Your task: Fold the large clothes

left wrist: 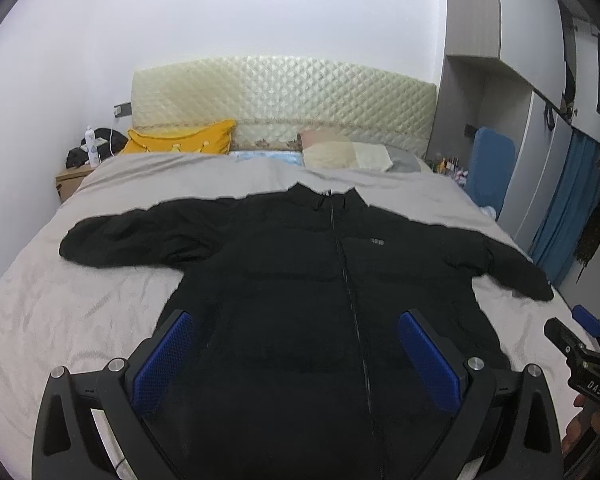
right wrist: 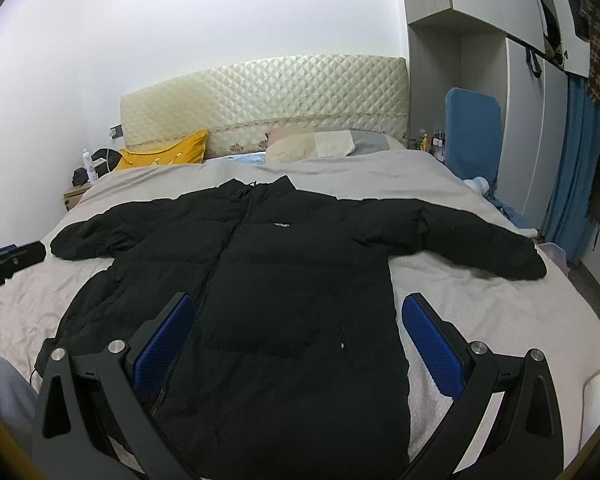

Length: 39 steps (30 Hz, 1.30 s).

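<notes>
A black puffer jacket (left wrist: pixel 300 280) lies flat on the bed, front up and zipped, with both sleeves spread out sideways. It also shows in the right wrist view (right wrist: pixel 300 272). My left gripper (left wrist: pixel 296 328) is open and empty, hovering over the jacket's lower middle. My right gripper (right wrist: pixel 296 316) is open and empty, hovering over the jacket's lower right half. The right gripper also shows at the right edge of the left wrist view (left wrist: pixel 580 344).
The bed has a grey sheet (left wrist: pixel 60 300), a quilted cream headboard (left wrist: pixel 284 96), a yellow cushion (left wrist: pixel 180 140) and pillows (left wrist: pixel 348 152). A bedside table (left wrist: pixel 70 184) stands at the left. Wardrobe, blue curtain (left wrist: pixel 568 208) and hanging clothes stand at the right.
</notes>
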Available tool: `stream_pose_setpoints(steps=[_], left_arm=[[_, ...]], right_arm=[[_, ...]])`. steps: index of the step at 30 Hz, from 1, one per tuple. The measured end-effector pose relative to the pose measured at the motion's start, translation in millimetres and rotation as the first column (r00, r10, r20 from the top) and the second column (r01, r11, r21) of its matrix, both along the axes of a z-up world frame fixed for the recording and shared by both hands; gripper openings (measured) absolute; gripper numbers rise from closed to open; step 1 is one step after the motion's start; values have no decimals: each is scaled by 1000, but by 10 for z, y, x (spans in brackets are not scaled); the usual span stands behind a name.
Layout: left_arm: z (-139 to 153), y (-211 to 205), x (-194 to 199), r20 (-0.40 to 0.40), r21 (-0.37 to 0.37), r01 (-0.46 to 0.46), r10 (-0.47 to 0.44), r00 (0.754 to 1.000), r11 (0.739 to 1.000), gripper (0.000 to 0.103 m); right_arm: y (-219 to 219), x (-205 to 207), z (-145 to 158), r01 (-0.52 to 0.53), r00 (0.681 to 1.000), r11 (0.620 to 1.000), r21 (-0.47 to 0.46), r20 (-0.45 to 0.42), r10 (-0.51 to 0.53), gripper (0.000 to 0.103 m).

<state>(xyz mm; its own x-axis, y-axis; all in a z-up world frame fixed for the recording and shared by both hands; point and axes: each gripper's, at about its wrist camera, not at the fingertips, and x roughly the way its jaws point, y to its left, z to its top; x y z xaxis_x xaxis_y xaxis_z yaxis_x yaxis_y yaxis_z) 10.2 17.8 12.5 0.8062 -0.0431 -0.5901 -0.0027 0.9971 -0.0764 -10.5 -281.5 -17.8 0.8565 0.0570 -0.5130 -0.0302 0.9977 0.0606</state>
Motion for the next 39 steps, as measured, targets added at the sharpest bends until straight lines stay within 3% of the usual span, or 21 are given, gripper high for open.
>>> stream_pose_setpoints(steps=[8, 15, 19, 24, 27, 32, 35, 39], left_arm=[[134, 94, 239, -21, -35, -3, 3, 1000, 999, 103], [260, 143, 556, 56, 6, -11, 11, 998, 1000, 103], [121, 274, 717, 42, -56, -25, 28, 999, 998, 103], [-37, 275, 836, 29, -8, -14, 15, 999, 1000, 103], [-176, 244, 897, 11, -23, 11, -10, 1000, 1000, 103], [-377, 231, 961, 3, -33, 13, -13, 1000, 999, 103], [-478, 234, 1012, -10, -57, 21, -21, 1000, 998, 103], [-596, 190, 1137, -34, -63, 27, -29, 999, 998, 103]], right_arm=[[-95, 162, 281, 8, 999, 1000, -2, 35, -8, 103], [-357, 416, 580, 75, 986, 997, -5, 152, -74, 103], [-671, 697, 455, 124, 983, 992, 7, 136, -123, 103], [-1027, 1001, 250, 149, 981, 989, 11, 126, -149, 103], [-1340, 1204, 146, 196, 971, 980, 19, 137, -197, 103], [-2095, 1468, -142, 303, 944, 939, 163, 81, -319, 100], [-2678, 1541, -480, 378, 919, 887, 266, 6, -394, 87], [-3314, 1570, -972, 486, 870, 792, 369, -117, -480, 85]])
